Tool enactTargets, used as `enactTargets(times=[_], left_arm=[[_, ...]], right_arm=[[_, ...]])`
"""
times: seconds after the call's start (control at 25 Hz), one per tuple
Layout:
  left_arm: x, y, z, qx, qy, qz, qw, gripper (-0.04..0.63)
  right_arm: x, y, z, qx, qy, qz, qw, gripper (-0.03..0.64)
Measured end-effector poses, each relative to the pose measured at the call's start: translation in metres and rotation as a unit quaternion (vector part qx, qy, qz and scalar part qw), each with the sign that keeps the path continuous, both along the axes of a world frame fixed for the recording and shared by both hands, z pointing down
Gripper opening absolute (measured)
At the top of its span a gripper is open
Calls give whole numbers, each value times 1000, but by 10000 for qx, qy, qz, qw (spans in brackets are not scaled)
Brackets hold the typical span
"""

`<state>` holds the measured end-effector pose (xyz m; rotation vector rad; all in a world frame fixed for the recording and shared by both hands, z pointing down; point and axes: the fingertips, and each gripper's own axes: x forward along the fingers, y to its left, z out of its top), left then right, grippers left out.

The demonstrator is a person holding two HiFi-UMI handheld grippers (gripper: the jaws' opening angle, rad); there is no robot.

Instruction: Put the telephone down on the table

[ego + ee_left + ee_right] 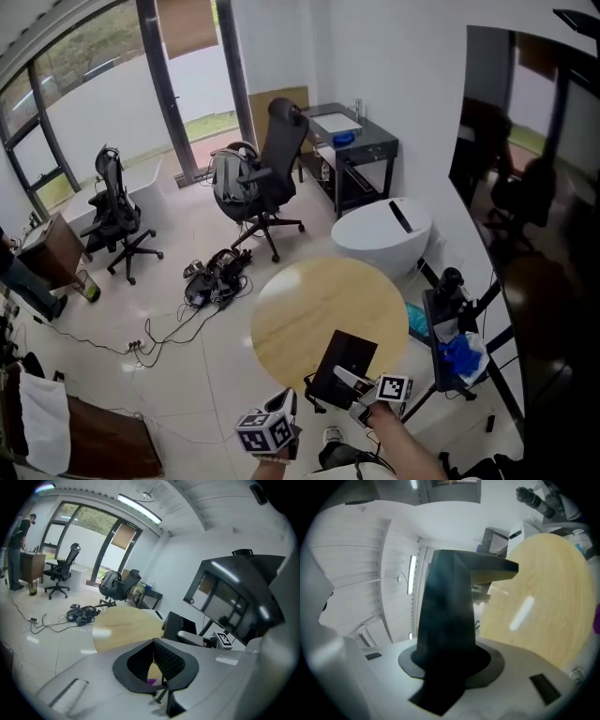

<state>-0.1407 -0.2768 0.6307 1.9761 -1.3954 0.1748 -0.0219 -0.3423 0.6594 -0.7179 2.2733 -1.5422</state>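
— Where's the telephone (339,361)?
— Pinched in the right tongs (347,378), tilted over the bench (309,309) rim at five o'clock. I can't tell whether it touches the wood.
— Left tongs (286,405)?
— Off the rim at seven o'clock, tips seemingly pressed together, empty.
— Room?
— Open wood toward twelve. A white rounded unit (380,234) crowds one o'clock, a stand (441,323) three.

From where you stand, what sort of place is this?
Most likely an office or a lab workroom. Black swivel office chairs stand by tall windows, a big dark screen stands beside the round wooden table, and a tangle of cables and gear lies on the floor.
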Motion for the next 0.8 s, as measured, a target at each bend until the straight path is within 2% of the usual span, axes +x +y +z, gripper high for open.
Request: enactTargets(times=[0.24,0.48,0.64,0.8], left_arm=[[-7,-39,20,-192,6,-173,9997,-14],[-11,-60,32,-314,27,-337,9989,-14],[-15,-66,39,-385,-10,-417,9984,-14],[-14,-66,48,-471,-60,-469,9978,-14]], right_arm=[[-26,-50,34,70,318,-1048,9940,163],[-77,-59,36,245,357,-2126,9762,163],[-95,-75,61,82,451,-2488,9675,163],[-88,-96,97,-161,709,-2548,9643,163]])
